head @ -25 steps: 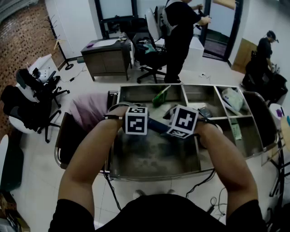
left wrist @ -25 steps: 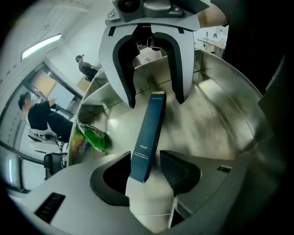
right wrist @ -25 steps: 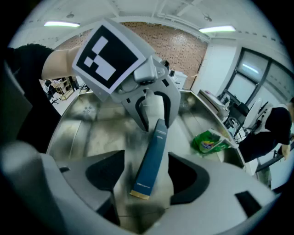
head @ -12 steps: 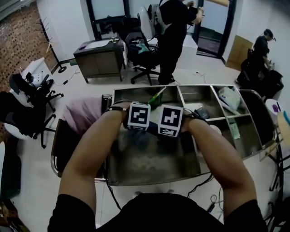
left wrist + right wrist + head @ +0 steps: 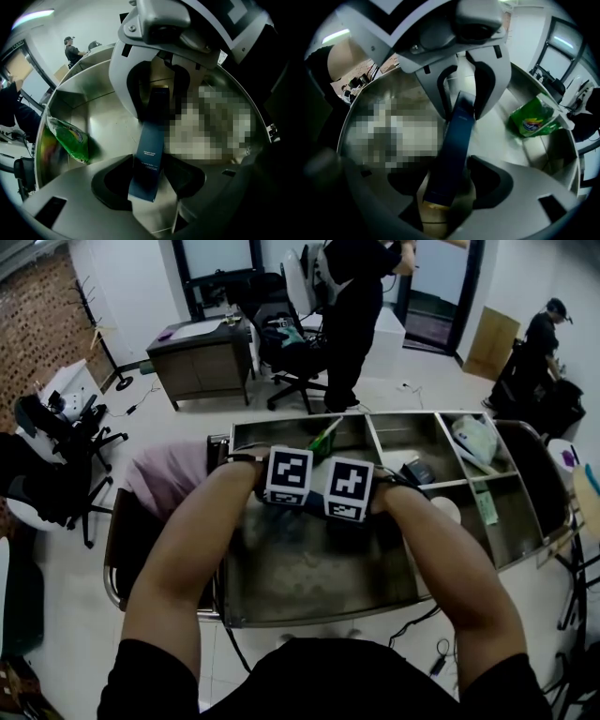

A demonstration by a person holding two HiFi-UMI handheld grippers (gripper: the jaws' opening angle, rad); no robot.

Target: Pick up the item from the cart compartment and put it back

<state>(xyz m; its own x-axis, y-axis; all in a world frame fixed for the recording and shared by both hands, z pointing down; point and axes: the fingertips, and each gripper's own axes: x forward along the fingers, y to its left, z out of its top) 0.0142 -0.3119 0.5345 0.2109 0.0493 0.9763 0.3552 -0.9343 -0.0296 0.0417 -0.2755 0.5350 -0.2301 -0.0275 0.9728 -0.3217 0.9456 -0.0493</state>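
Cart compartment (image 5: 281, 587): right tool (image 5: 451, 172) tight on box (image 5: 458, 136)

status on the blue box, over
Left gripper jaws just opening, blue box loose between them. Right gripper looks clamped on it. Green packet off to one side, nothing blocking.

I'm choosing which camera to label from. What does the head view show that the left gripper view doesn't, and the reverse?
Head view only: the person's arms, the desk, the white bag in a far compartment. Left gripper view only: the blue box between the left gripper's jaws, which have just been opening, its far end at the right gripper. Shared: the steel cart and the green packet.
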